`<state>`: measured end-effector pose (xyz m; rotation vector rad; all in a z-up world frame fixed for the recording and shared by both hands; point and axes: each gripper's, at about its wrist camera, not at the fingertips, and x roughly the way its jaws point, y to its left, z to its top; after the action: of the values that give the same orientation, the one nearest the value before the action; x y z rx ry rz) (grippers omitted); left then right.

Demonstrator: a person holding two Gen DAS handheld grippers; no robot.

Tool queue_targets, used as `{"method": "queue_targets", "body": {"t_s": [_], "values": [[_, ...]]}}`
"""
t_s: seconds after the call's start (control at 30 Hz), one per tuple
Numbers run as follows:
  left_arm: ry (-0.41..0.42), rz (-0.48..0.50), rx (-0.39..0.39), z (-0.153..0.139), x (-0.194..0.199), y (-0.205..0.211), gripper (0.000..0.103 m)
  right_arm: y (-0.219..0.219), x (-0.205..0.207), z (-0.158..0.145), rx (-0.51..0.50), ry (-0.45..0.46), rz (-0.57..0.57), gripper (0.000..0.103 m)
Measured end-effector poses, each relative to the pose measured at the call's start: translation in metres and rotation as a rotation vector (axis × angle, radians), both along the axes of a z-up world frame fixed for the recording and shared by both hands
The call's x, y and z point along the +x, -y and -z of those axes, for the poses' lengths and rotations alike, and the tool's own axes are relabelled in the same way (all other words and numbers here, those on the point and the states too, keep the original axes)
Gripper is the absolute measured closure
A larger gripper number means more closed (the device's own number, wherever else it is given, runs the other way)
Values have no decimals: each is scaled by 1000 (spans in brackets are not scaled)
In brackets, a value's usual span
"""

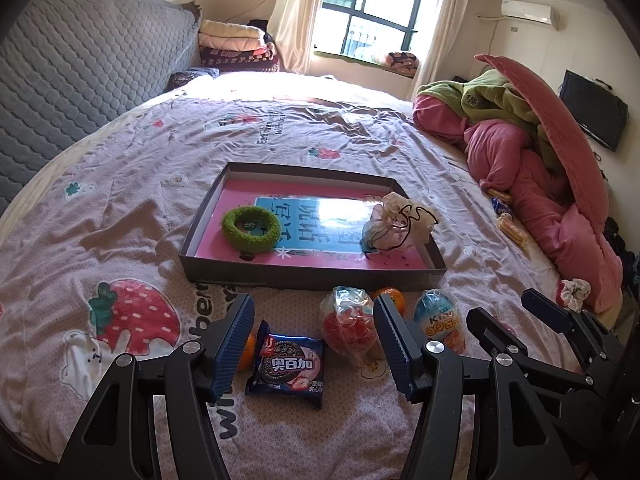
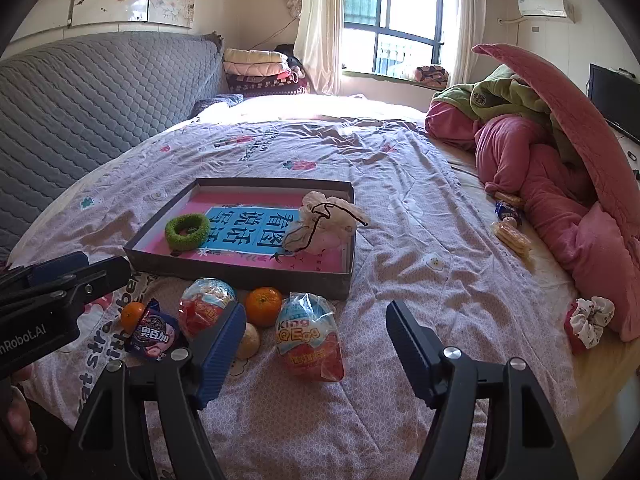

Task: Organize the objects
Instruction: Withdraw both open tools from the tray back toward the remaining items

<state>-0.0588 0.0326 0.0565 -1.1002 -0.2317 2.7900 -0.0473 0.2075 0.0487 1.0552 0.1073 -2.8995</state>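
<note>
Left wrist view: both grippers' jaws gape empty, cookie packet (image 1: 286,364) lying upright, long axis toward tray (image 1: 312,272).

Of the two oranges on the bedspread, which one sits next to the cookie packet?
The smaller orange, at the left end of the snack row, touching the blue cookie packet. The larger orange sits apart, nearer the box, between the two egg packs.

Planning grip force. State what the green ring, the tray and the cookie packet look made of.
Green ring: fuzzy fabric, probably chenille or plush; matte, nubby surface. Tray: looks like cardboard, with thin dull grey walls and a glossy printed pink and blue floor. Cookie packet: shiny plastic film, with crimped ends and glare.
</note>
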Motion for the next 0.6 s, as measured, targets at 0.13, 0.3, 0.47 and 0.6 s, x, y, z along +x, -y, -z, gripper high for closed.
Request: {"method": "queue_targets", "body": {"t_s": [0.13,0.3,0.47,0.6], "values": [[33,-3,-5,18,-9,-2,39,2,-5,11,11,30,-6,30],[60,1,-14,36,-16,-4,39,-1,-9,26,12,51,9,30],[53,10,-25,40,-16,-7,39,-5,-12,38,11,73,17,30],[44,15,-15,43,-13,-11,39,-7,-12,42,5,73,17,30]]}}
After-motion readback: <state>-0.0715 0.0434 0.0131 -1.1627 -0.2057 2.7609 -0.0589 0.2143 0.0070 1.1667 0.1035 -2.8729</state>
